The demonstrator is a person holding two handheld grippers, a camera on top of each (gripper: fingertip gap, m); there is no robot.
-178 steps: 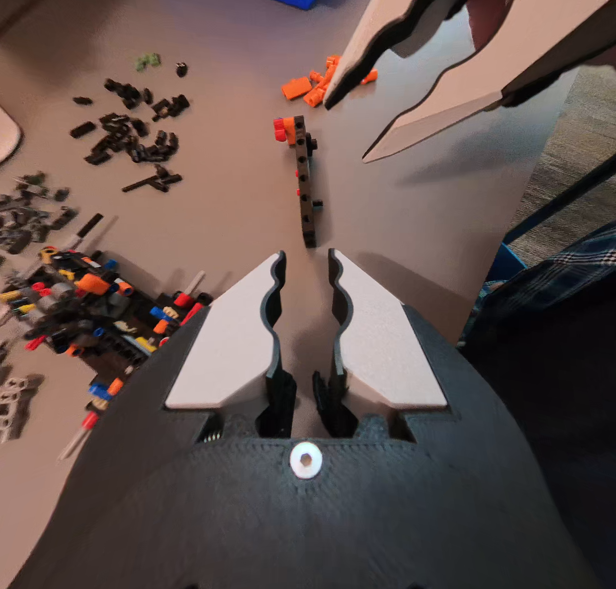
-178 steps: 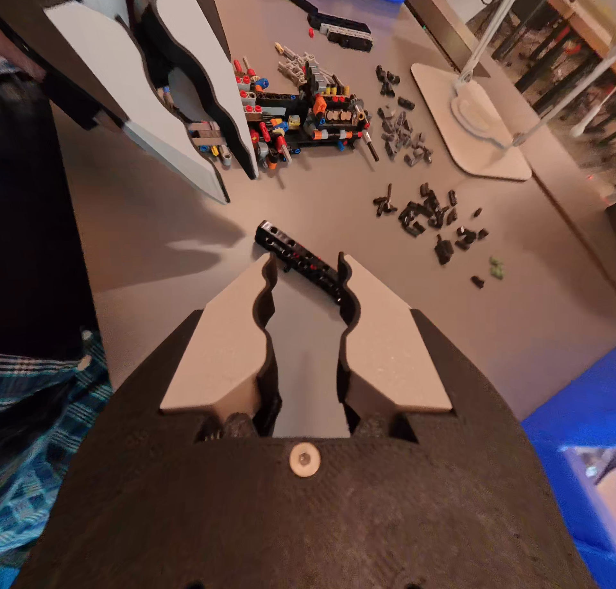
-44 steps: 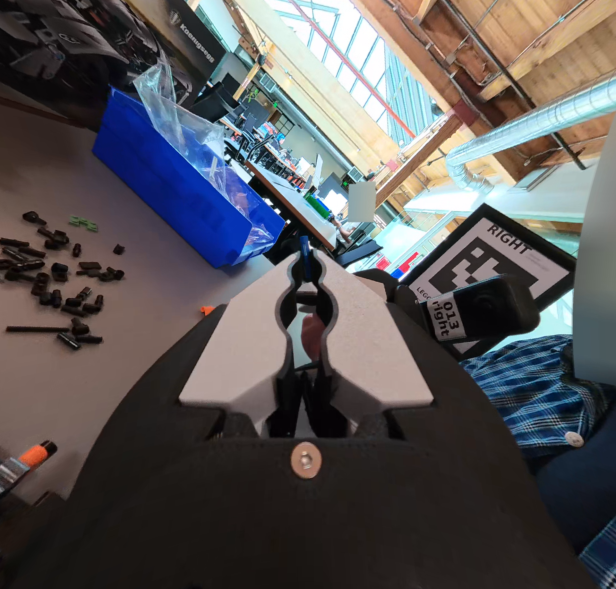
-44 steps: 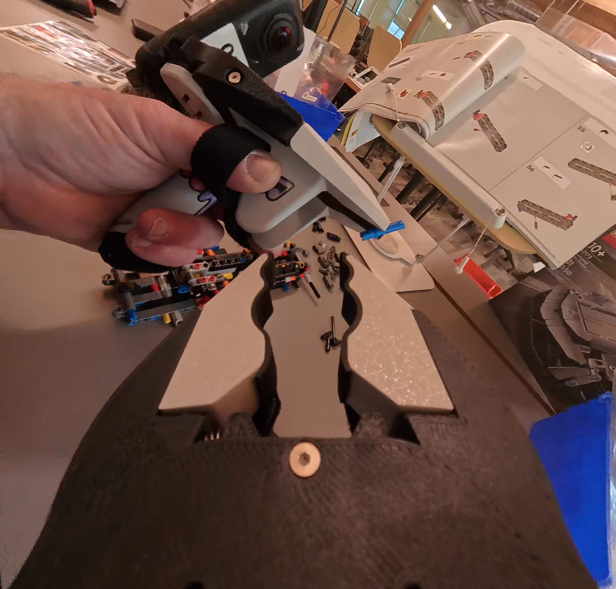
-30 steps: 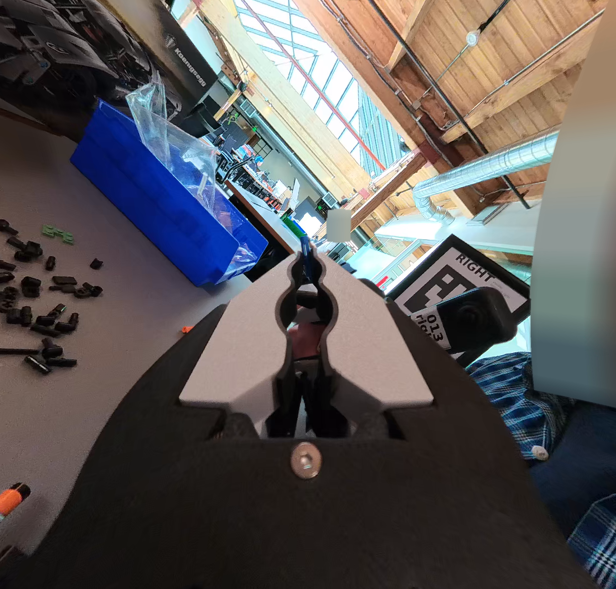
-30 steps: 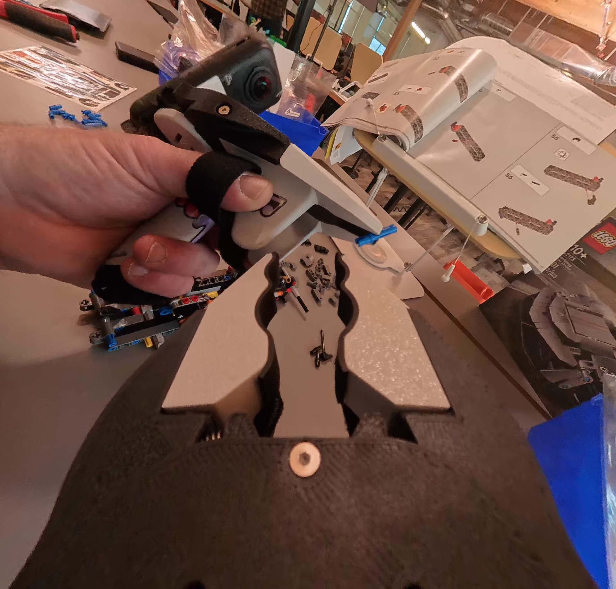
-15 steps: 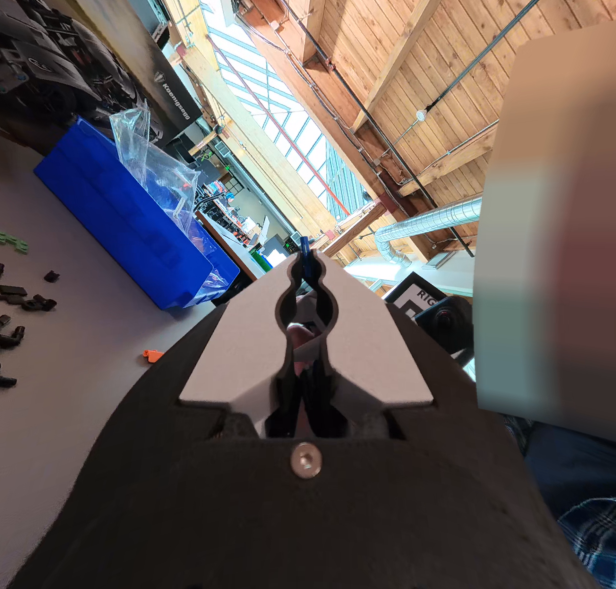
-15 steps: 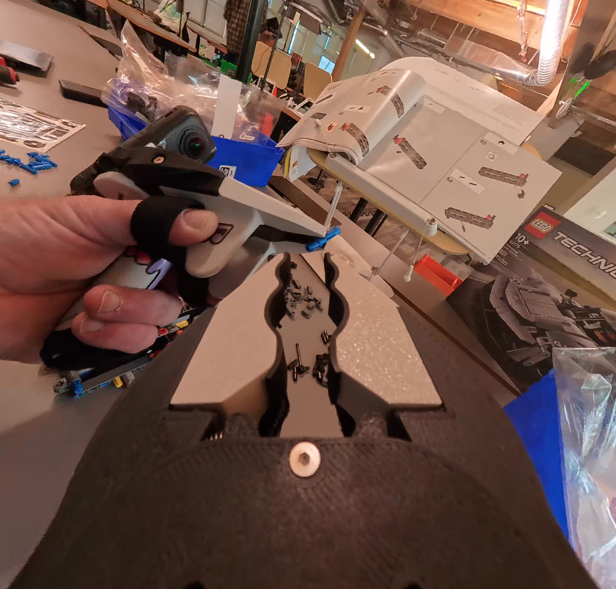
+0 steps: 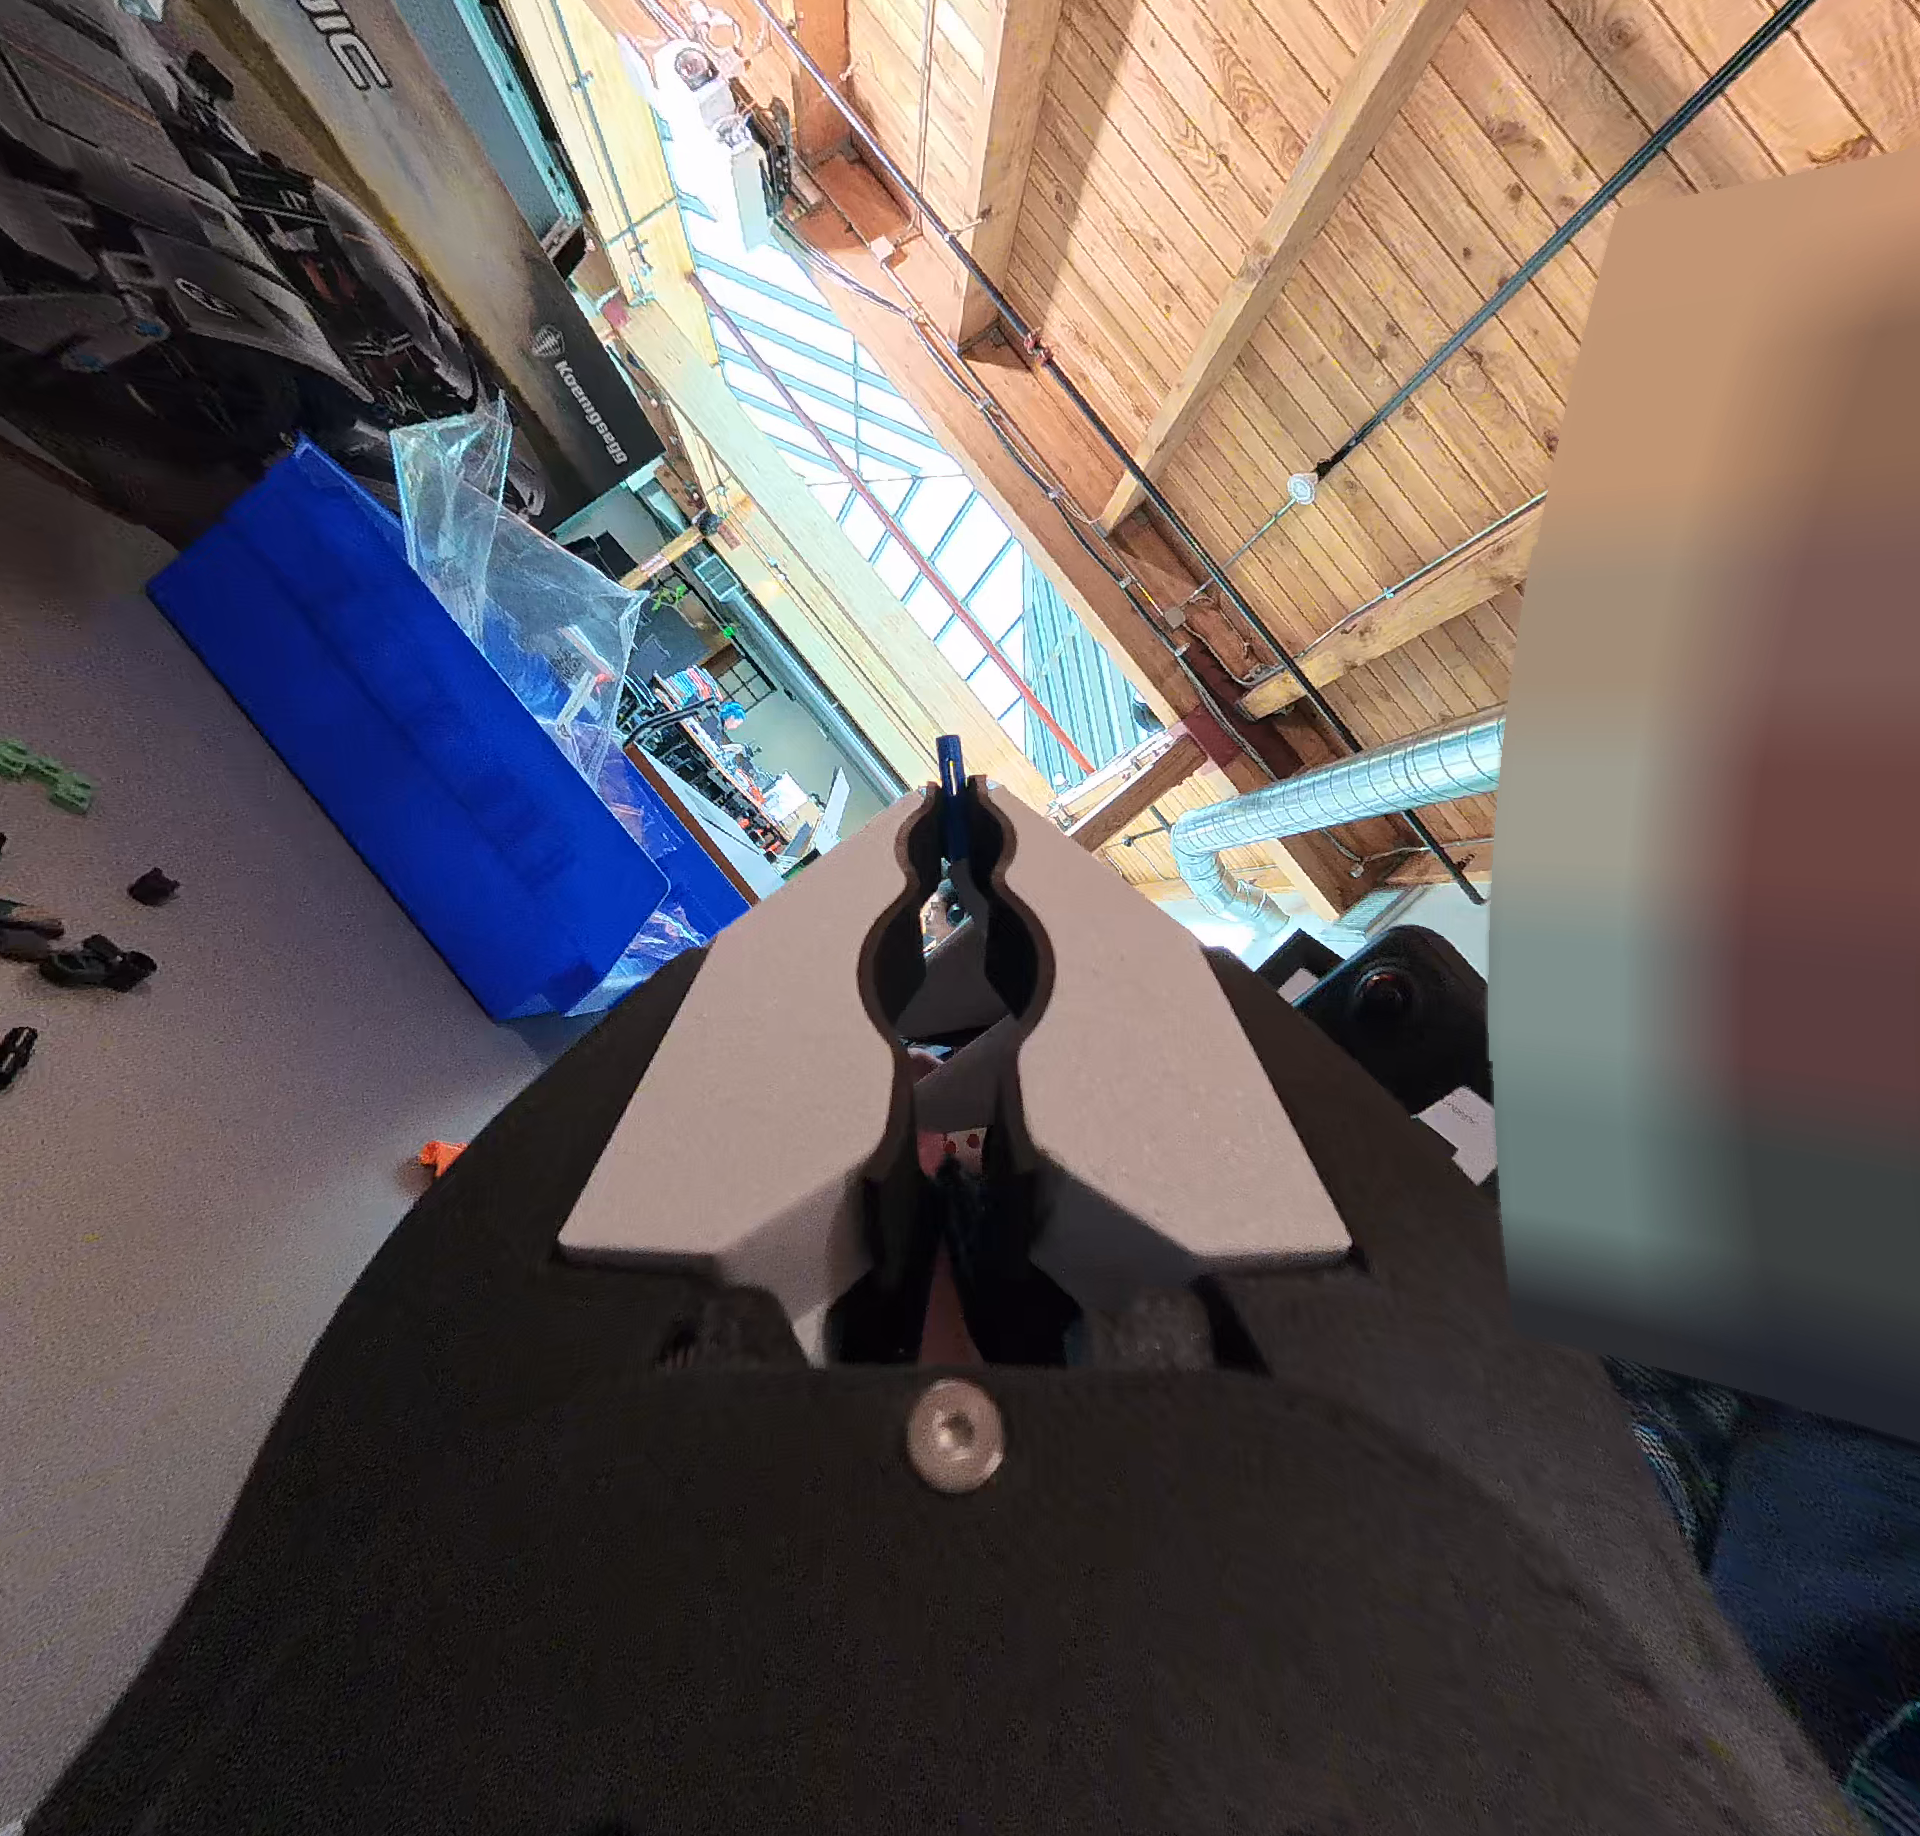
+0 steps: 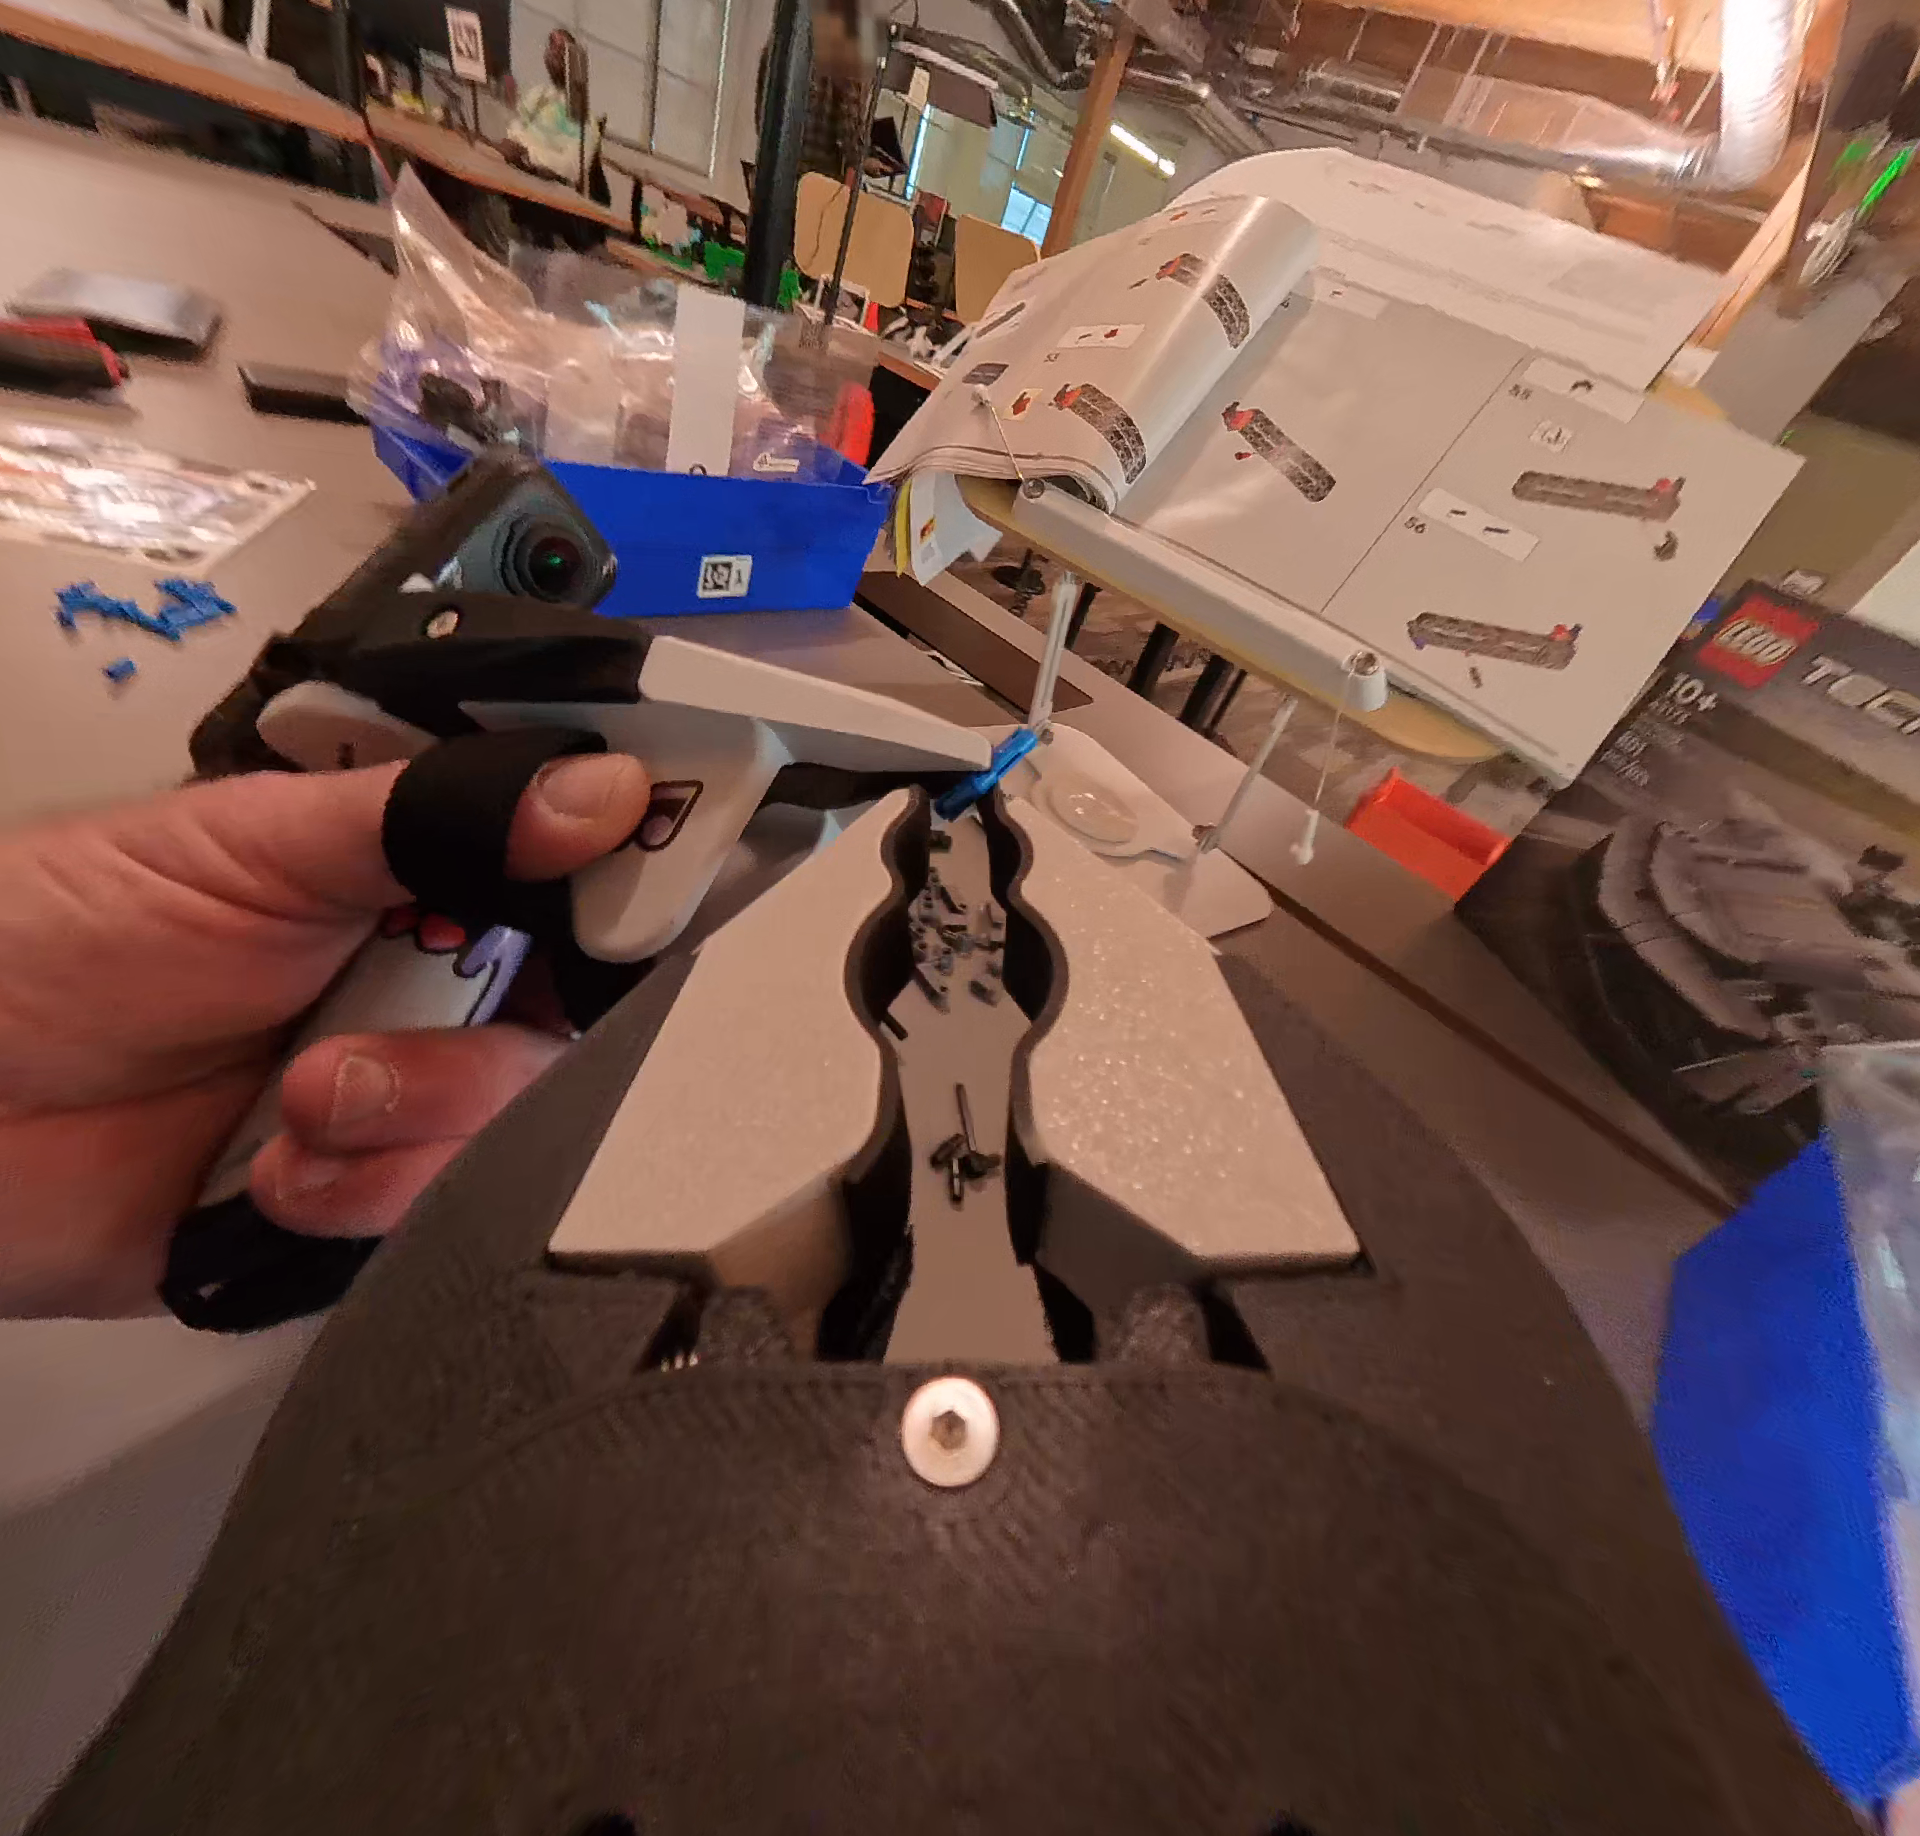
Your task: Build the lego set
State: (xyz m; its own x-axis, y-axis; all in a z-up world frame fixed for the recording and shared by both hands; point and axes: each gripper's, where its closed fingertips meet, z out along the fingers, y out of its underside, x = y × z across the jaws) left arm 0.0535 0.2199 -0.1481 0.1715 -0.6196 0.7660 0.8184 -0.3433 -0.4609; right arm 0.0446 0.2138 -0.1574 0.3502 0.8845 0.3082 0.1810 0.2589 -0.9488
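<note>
Though mostly hidden, blue pin [image 9: 951,799] tool-pinched.

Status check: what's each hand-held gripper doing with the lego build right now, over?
Left hand-held gripper shut on blue pin, held up in the air. Right hand-held gripper open, empty, tips beside the pin. Nothing between them; loose black pieces on table below.

Tilted the left gripper [image 9: 953,799] further up toward the wooden ceiling [image 9: 1299,228], so less of the grey table [image 9: 208,1111] and fewer loose black pieces [image 9: 94,965] showed. In the right wrist view, levelled out to nearly flat and brought the blue pin [image 10: 983,770] down to just above the tips of the right gripper [image 10: 953,812]. Lost sight of the half-built model under the hand [image 10: 156,1007].
</note>
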